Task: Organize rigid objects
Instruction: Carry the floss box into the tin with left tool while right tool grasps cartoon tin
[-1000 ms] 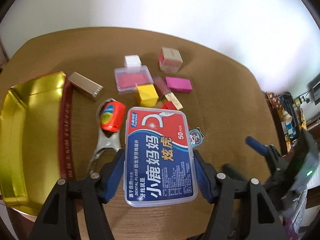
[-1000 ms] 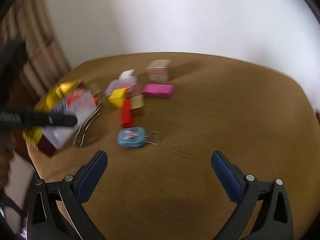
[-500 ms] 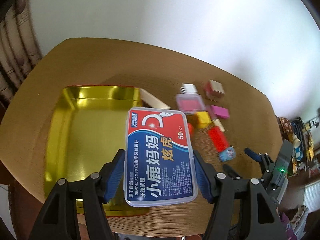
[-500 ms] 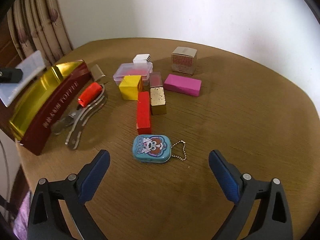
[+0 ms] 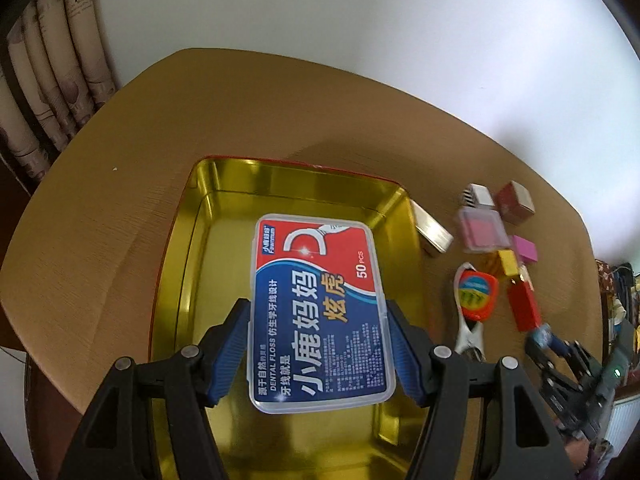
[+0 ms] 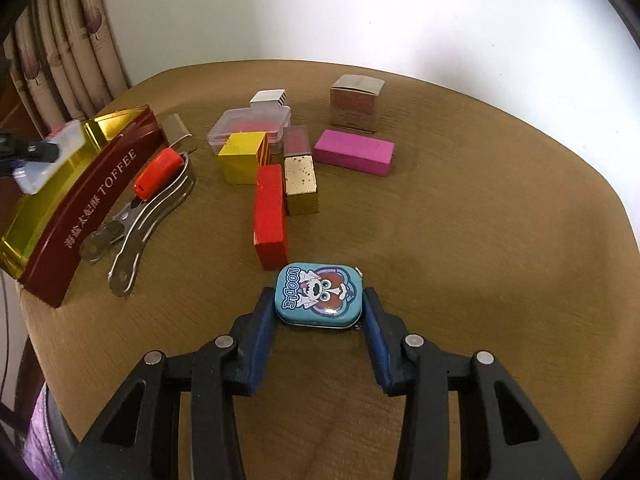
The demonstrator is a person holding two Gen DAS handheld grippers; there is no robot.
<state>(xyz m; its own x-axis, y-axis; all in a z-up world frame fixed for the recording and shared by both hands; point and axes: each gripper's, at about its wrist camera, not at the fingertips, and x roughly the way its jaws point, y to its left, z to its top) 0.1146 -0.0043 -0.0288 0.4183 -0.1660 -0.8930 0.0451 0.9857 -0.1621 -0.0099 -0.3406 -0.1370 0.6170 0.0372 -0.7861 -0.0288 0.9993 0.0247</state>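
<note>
Over the gold tin (image 5: 192, 240), left hand-held gripper (image 5: 318, 346) clamps the floss box (image 5: 320, 308).

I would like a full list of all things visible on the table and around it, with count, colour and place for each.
dental floss box: 1, clear with red-blue label, held over the tin
toffee tin: 1, dark red outside, gold inside, left side of table
blue tin: 1, light blue with cartoon dog, near edge
red block: 1, red, centre
gold block: 1, gold, touching red block
yellow block: 1, yellow, centre
pink block: 1, magenta, centre right
clear case: 1, clear with pink inside, behind yellow block
cardboard box: 1, beige-pink, far side
metal clamp: 1, silver with red part, beside tin
table: 1, brown
curtain: 1, beige, far left
left gripper: 1, black-blue, clamping floss box
right gripper: 1, black-blue, around blue tin
</note>
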